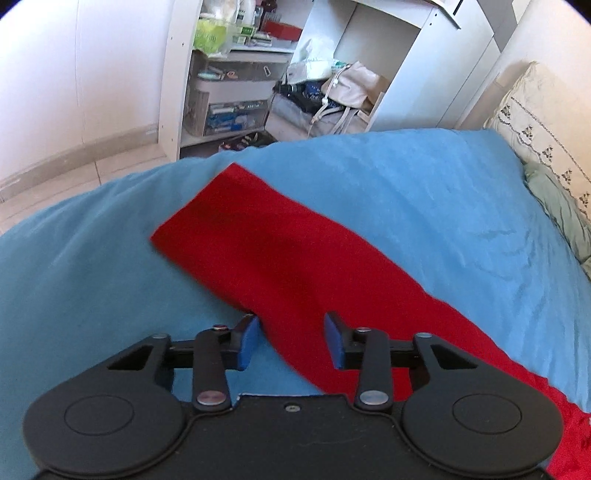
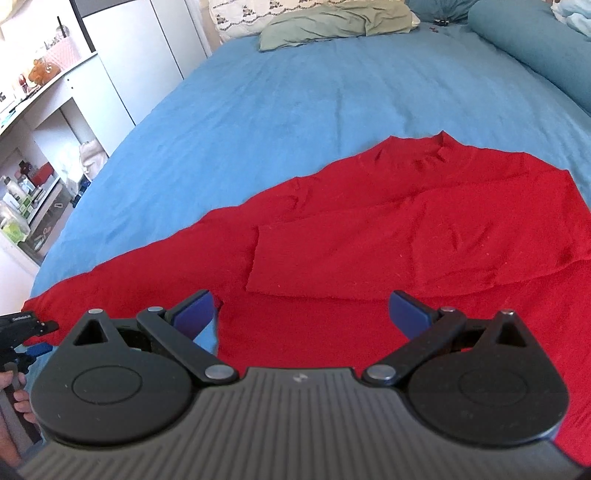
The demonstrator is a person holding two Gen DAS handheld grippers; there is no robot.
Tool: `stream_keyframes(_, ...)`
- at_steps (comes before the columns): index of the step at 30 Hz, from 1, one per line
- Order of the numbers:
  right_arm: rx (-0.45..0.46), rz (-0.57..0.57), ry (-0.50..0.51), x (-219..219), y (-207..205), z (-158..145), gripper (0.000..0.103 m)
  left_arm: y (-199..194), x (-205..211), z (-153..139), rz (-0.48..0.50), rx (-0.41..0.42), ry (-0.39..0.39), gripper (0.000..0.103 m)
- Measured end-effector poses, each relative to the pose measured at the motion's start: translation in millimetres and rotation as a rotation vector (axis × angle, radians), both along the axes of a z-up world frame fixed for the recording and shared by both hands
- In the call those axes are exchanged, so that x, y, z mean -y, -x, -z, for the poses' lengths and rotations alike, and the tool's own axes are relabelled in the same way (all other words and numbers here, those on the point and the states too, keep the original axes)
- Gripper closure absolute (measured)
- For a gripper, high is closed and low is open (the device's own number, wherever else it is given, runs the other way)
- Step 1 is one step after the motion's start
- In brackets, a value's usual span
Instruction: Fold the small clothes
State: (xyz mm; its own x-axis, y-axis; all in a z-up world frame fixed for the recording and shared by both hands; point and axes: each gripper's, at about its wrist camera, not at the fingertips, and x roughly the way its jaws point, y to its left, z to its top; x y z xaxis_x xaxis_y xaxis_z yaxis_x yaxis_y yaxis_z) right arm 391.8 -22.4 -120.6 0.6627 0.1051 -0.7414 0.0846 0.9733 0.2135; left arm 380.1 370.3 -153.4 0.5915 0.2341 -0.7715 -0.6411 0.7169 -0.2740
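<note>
A red garment lies spread on a blue bedsheet in a bedroom. Seen from the left wrist camera, one long sleeve runs from the near right corner toward the far left, its squared cuff ending close to the bed's far edge. The left hand-held gripper sits low over the sleeve's near stretch, jaws at a narrow gap with a fold of red cloth between them; its blue pads stand at either side of the cloth, and whether they press on it cannot be told. Beyond the bed stand white shelves crowded with boxes and bottles, a pale bag on the floor, and a floral pillow at the far right.

From the right wrist camera, the garment's body fills the near half of the bed, collar pointing far, with the other sleeve folded across the chest. The right hand-held gripper hovers above the near hem, jaws spread wide, nothing between them. At the near left edge the left hand-held gripper meets the outstretched sleeve, a person's fingers on its handle. A green pillow lies at the far end of the bed.
</note>
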Motion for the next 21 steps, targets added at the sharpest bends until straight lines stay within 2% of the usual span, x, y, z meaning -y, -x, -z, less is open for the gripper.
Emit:
stream_keyframes(1,0.003,0.005,-0.001,-0.5,-0.1,0.6,0.000,-4.3,-1.7,1.4,-0.007,0.000,-0.009,0.073)
stream_keyframes(3,0.008,0.013,-0.006,1.4,-0.6,2.3,0.000,-8.7,-3.8,2.6,-0.020,-0.004,-0.027,0.096)
stream_keyframes(7,0.017,0.025,-0.023,9.4,-1.0,3.2,0.000,-12.6,1.6,-4.5,-0.014,0.017,-0.061,0.098)
stream_keyframes(12,0.051,0.028,-0.039,34.5,0.1,-2.9,0.000,-20.1,43.3,-46.1,0.091,0.102,-0.153,0.098)
stream_keyframes(17,0.089,0.061,-0.046,81.7,4.2,-23.6,0.000,-36.3,133.4,-100.6,0.302,0.208,-0.235,0.098)
stream_keyframes(21,0.131,0.100,-0.034,133.9,10.4,-44.0,0.000,-49.3,236.6,-129.5,0.540,0.292,-0.274,0.098)
